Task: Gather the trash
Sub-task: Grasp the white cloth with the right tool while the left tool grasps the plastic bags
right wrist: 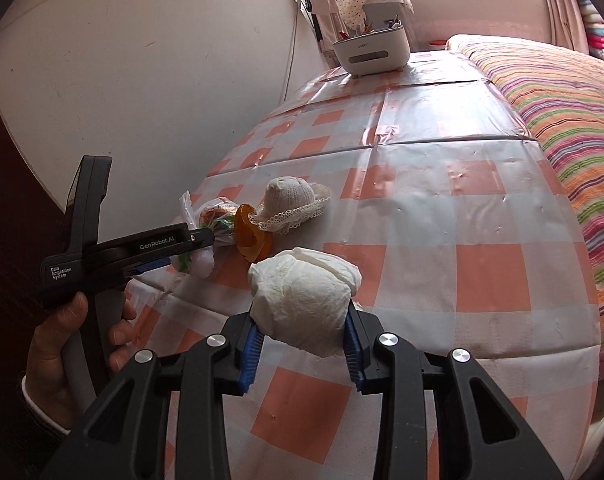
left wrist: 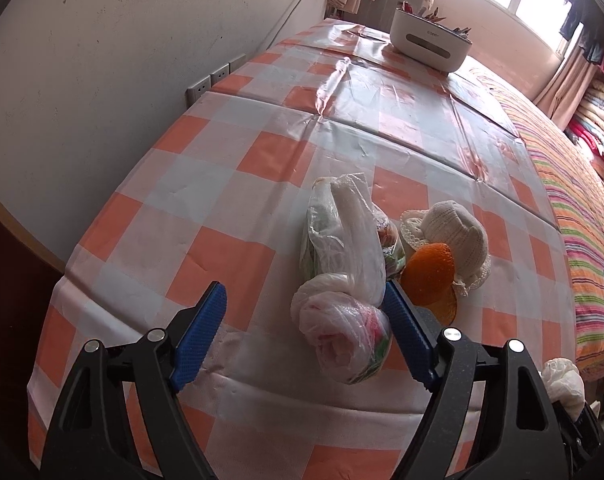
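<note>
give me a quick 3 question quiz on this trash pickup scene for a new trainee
1. True or false: the right gripper is shut on a white tissue wad.
2. What lies between the open fingers of the left gripper?
A. orange peel
B. knotted plastic bag
C. knit hat
3. Fill in: the orange peel lies against the white knit ____.

Key:
1. True.
2. B, the plastic bag sits between them, next to the right-hand pad; a grip is not yet visible.
3. hat.
</note>
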The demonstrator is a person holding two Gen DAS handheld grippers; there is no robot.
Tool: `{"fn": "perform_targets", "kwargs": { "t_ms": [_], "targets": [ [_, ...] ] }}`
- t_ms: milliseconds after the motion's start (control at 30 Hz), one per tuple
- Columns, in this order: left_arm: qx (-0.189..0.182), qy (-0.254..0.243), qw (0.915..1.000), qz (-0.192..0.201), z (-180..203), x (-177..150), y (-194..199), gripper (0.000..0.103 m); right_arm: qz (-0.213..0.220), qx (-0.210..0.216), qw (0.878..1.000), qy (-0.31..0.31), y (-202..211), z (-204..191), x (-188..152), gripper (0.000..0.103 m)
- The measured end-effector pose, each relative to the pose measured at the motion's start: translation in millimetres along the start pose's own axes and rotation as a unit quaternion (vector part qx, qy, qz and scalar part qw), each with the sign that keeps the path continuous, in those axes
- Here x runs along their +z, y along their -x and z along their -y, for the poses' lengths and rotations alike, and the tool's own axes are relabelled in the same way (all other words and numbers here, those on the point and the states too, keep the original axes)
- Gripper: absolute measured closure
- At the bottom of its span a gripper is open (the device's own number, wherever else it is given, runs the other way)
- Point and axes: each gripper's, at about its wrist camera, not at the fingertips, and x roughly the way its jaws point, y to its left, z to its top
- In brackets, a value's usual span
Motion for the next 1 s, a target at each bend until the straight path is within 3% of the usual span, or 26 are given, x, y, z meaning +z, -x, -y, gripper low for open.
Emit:
{"fn": "perform_targets", "kwargs": {
  "t_ms": [67,567,800,1000],
  "targets": [
    [-0.005,0.001,0.9999,-0.014,-1,-2,-5,0.067,0.004,0.003,1.0,-0.01,6,4,-4,0.068],
    [-0.014,-0.019,0.998,0.059,17,-27,33,0.073,0.052,0.002,0.998,-0.044,52,20,-20,0.068],
    [-0.046,-0.029,0.9931,0.104,33,-45,63,0.073,0.082,-0.006,0.996,-0.043,75,20,-29,0.068],
    [-0.076,-0.066,0.9858,0.135,67,-66,89,0.073,0.111,-0.014,0.992,-0.054,101,29,-39,0.068]
  ]
}}
